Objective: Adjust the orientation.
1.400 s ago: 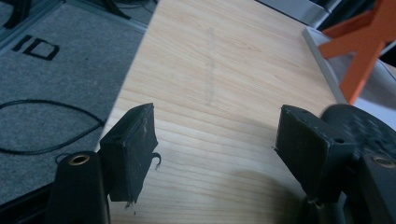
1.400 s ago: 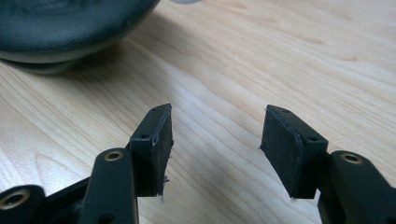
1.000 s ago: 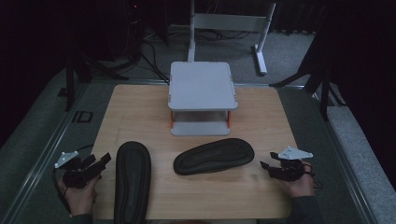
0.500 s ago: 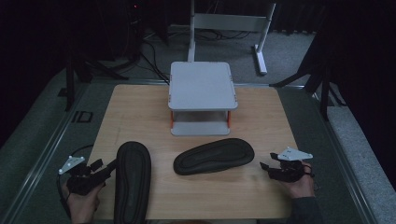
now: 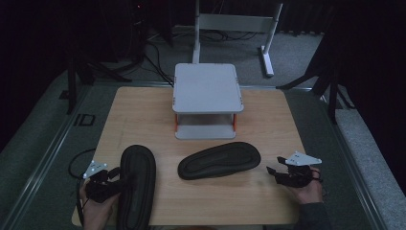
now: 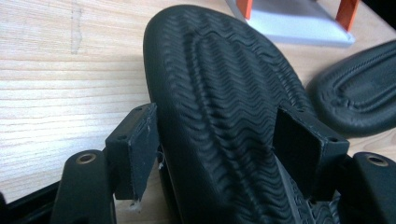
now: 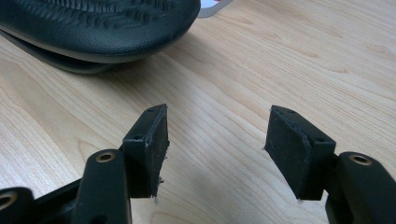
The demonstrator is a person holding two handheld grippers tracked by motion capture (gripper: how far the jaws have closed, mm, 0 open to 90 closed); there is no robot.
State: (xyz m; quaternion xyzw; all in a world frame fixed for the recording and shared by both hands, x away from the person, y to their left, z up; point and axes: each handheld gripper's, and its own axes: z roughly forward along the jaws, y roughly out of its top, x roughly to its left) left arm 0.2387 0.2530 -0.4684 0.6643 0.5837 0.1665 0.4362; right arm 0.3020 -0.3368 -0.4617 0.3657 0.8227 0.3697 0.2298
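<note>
1. Since a second ago the left tongs (image 5: 125, 181) have slid in from the table's (image 5: 143, 120) left edge toward 3 o'clock and now reach over the left slipper (image 5: 137, 179). The right tongs (image 5: 274, 173) have kept their place near the right edge, and both slippers lie as they did.
2. The high view gives the layout: the left slipper lies sole up at about 7 o'clock on the table, pointing toward 12; the right slipper (image 5: 219, 159) lies sole up near 5 o'clock, set crosswise; a small grey two-tier shelf (image 5: 206, 88) stands at 12 o'clock.
3. The left gripper view adds the close detail: the wavy-ribbed sole of the left slipper (image 6: 224, 112) runs between the two pads, one pad at the slipper's edge, the other over the sole.
4. The left tongs (image 6: 224, 144) stand wide and straddle the slipper; whether the pads press on it I cannot tell.
5. The right tongs (image 7: 217, 149) stand fairly wide, holding nothing, bare wood between the pads, with the right slipper (image 7: 93, 23) at 11 o'clock, apart from them.
</note>
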